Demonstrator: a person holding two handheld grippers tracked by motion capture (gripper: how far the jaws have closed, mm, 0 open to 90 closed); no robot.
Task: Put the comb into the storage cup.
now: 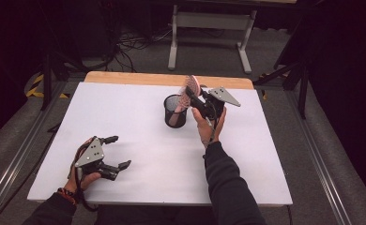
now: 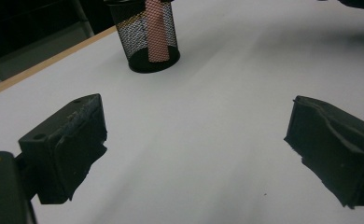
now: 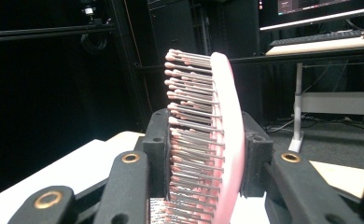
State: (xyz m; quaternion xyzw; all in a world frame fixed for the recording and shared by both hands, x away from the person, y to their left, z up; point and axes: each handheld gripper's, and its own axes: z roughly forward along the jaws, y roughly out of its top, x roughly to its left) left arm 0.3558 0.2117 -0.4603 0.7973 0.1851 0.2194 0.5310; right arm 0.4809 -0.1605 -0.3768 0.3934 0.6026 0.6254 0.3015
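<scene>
A pink hairbrush stands head-up with its handle down inside a black mesh cup near the table's far middle. My right gripper is shut on the brush's head. In the right gripper view its two jaws clamp the pink hairbrush from both sides, bristles facing left. My left gripper rests low at the table's front left, open, nothing between its jaws. In the left gripper view the mesh cup stands far off with the pink handle showing through the mesh.
The white table top has a wooden strip along its far edge. Beyond it a desk frame stands on the floor among cables. A metal rail runs along the table's right side.
</scene>
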